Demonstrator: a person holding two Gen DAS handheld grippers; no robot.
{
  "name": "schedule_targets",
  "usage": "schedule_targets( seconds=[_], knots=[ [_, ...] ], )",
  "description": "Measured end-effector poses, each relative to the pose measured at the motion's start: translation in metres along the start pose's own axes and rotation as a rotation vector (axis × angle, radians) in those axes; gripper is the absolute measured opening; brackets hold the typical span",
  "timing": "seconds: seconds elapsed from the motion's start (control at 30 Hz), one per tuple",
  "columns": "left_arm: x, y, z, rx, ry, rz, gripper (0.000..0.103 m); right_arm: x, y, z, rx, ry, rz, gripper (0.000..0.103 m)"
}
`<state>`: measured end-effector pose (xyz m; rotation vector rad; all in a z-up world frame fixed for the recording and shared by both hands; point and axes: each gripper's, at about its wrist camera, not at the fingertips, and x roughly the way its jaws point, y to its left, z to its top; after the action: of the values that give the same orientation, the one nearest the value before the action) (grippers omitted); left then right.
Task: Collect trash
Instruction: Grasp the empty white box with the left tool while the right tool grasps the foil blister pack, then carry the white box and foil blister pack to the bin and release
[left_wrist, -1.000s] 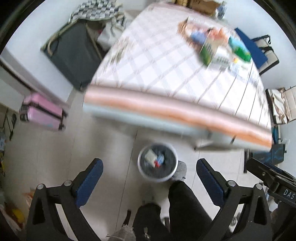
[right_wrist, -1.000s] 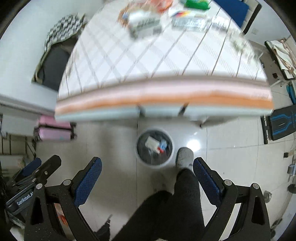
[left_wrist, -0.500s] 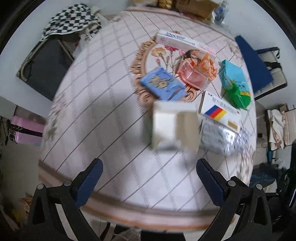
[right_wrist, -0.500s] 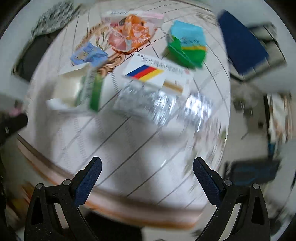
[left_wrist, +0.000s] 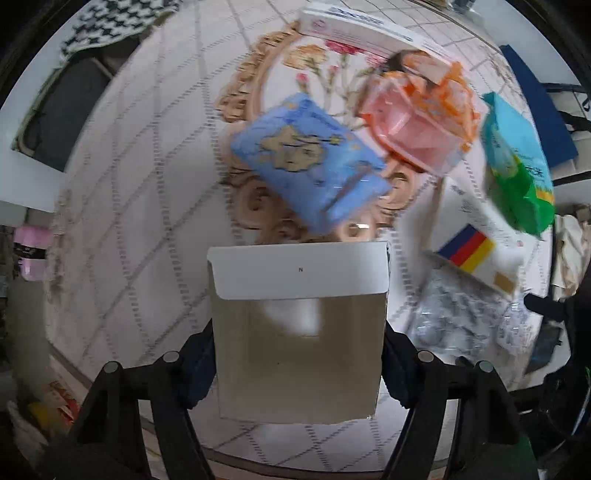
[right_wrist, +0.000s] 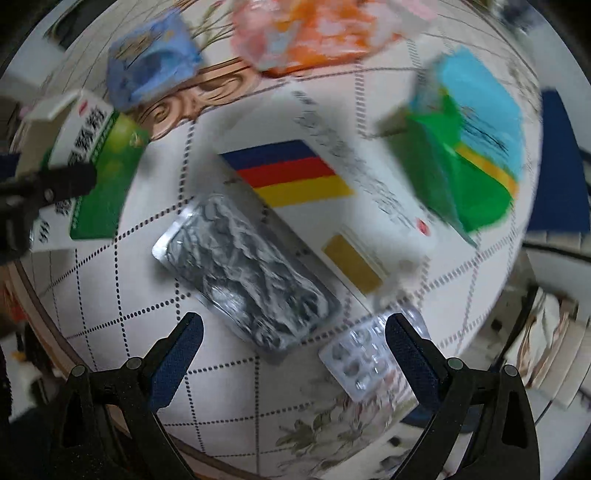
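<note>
- The left gripper (left_wrist: 299, 354) has its blue-padded fingers (left_wrist: 197, 363) pressed against the two side walls of the open white-and-green medicine box (left_wrist: 299, 332) — clamped on it, flap end pointing forward.
- That box looks like thin empty card: very light, easily crushed, so I judge a gentle squeeze across the side walls near the middle suits it, not on the loose flap.
- The right gripper (right_wrist: 293, 354) hovers with fingers (right_wrist: 175, 363) wide apart and nothing between them, above the silver blister sheet (right_wrist: 247, 273).
- The sheet lies flat on the tablecloth (right_wrist: 122, 295), just right of the held box; a smaller blister strip (right_wrist: 364, 363) sits beside the right finger.
- Foil like this is thin, slick and springy — probably best pinched at an edge.
- Beyond the sheet, touching it, lies the striped carton (right_wrist: 332, 195); farther off are a green-and-blue pack (right_wrist: 469, 147), a blue packet (right_wrist: 151, 55) and an orange wrapper (right_wrist: 306, 33).
</note>
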<state>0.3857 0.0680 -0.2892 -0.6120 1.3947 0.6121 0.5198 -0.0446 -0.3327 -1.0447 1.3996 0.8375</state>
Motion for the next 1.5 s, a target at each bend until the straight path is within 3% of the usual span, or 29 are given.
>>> schedule_targets(
  seconds=[0.23, 0.3, 0.37, 0.47, 0.5, 0.53, 0.6, 0.63, 0.67, 0.77, 0.9, 0.97, 1.0, 1.03, 1.07, 1.27, 1.5],
  knots=[
    [-0.001, 0.049, -0.046, -0.09, 0.027, 0.037, 0.072, 0.021, 0.028, 0.018, -0.14, 0.02, -0.078, 0.1],
    [-0.003, 0.057, -0.058, -0.112, 0.025, 0.044, 0.072, 0.021, 0.027, 0.019, -0.111, 0.012, -0.079, 0.096],
    [-0.004, 0.062, -0.066, -0.122, 0.019, 0.047, 0.072, 0.017, 0.022, 0.017, -0.031, 0.01, -0.075, 0.085],
    [-0.003, 0.066, -0.073, -0.125, 0.013, 0.046, 0.072, 0.018, 0.009, 0.01, 0.177, 0.081, 0.103, 0.067],
    [-0.003, 0.067, -0.073, -0.126, 0.012, 0.045, 0.072, 0.023, 0.003, 0.005, 0.266, 0.127, 0.213, 0.067],
    [-0.002, 0.067, -0.073, -0.124, 0.009, 0.046, 0.072, 0.026, -0.001, 0.003, 0.308, 0.141, 0.263, 0.068],
    [-0.002, 0.067, -0.073, -0.122, 0.004, 0.051, 0.073, 0.021, -0.004, -0.001, 0.341, 0.103, 0.31, 0.079],
    [-0.002, 0.068, -0.073, -0.122, 0.003, 0.053, 0.073, 0.016, -0.004, 0.0, 0.341, 0.08, 0.293, 0.089],
    [-0.004, 0.062, -0.067, -0.122, 0.003, 0.058, 0.073, 0.014, -0.005, 0.0, 0.339, 0.055, 0.258, 0.09],
    [-0.005, 0.065, -0.066, -0.126, -0.003, 0.066, 0.073, 0.011, -0.004, 0.012, 0.33, 0.015, 0.228, 0.09],
    [-0.003, 0.062, -0.064, -0.11, -0.009, 0.076, 0.072, 0.018, 0.013, 0.029, 0.255, -0.026, 0.088, 0.092],
    [-0.001, 0.06, -0.063, -0.106, -0.011, 0.078, 0.072, 0.017, 0.022, 0.027, 0.235, -0.056, 0.052, 0.085],
    [-0.002, 0.059, -0.064, -0.105, -0.014, 0.079, 0.072, 0.016, 0.028, 0.026, 0.23, -0.059, 0.05, 0.083],
    [0.0, 0.052, -0.06, -0.106, -0.016, 0.081, 0.072, 0.014, 0.04, 0.019, 0.229, -0.068, 0.048, 0.072],
    [-0.002, 0.047, -0.057, -0.105, -0.019, 0.083, 0.072, 0.01, 0.041, 0.015, 0.232, -0.079, 0.047, 0.068],
    [-0.017, 0.043, -0.063, -0.084, -0.052, 0.091, 0.072, 0.009, 0.035, -0.006, 0.299, -0.072, 0.11, 0.066],
    [-0.054, 0.04, -0.076, -0.059, -0.128, 0.074, 0.072, -0.035, 0.02, -0.046, 0.419, -0.168, 0.181, 0.066]
  ],
)
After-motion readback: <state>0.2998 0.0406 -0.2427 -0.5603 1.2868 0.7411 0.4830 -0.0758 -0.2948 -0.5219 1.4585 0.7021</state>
